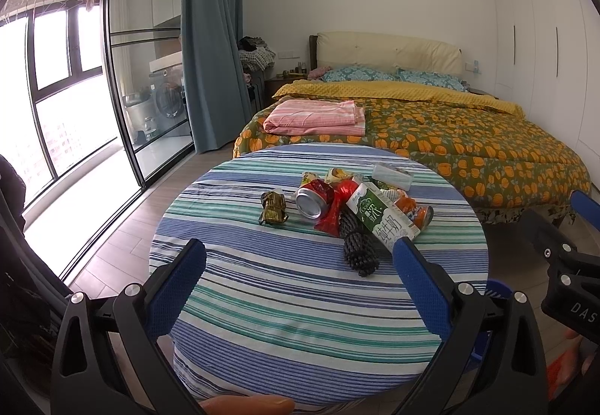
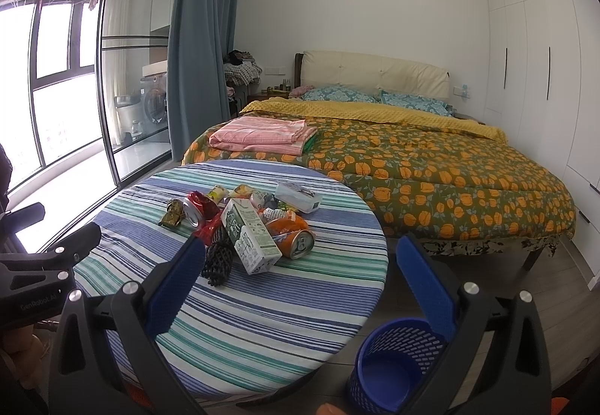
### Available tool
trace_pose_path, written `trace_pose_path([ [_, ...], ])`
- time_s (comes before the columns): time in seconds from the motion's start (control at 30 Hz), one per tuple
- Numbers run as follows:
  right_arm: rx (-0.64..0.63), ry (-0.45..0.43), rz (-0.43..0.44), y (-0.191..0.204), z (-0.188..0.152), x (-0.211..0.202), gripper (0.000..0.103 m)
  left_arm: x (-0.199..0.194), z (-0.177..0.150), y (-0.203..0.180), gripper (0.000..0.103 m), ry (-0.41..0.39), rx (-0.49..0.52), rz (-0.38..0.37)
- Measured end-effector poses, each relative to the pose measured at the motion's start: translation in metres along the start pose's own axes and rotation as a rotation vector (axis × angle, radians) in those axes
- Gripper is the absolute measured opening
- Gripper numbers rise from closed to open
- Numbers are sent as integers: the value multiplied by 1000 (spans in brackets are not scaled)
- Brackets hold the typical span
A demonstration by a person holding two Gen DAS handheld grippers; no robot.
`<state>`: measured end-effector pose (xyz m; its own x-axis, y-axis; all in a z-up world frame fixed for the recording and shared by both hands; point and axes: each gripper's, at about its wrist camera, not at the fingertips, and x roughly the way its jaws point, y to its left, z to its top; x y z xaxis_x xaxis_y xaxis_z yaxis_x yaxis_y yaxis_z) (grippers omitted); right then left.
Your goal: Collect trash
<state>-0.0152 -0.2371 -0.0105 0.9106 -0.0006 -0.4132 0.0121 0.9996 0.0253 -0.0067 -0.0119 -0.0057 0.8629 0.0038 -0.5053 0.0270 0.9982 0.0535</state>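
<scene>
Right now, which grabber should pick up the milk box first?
Probably the right gripper. It is open, the milk carton lies just beyond its fingers, and the blue bin sits right below it. The left gripper is open too, but farther from the bin.

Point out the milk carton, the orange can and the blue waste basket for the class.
milk carton [image 2: 249,236]: right wrist view, on its upward-facing printed side.
orange can [image 2: 300,245]: right wrist view, on its silver lid end.
blue waste basket [image 2: 390,347]: right wrist view, on its mesh wall.

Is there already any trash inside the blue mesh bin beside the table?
No. In the right wrist view the blue mesh bin shows a bare bottom, and the trash pile lies on the table.
</scene>
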Motion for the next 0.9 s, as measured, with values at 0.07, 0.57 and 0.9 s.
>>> trace_pose_path([
  [0.07,-1,0,-1,1,-1,-1,98,0,0,0,99,0,0,-1],
  [0.57,2,4,-2,-6,-11,1,98,1,-8,-2,99,0,2,1],
  [0.9,2,5,-2,-4,-9,1,98,1,-7,-2,99,1,4,2],
])
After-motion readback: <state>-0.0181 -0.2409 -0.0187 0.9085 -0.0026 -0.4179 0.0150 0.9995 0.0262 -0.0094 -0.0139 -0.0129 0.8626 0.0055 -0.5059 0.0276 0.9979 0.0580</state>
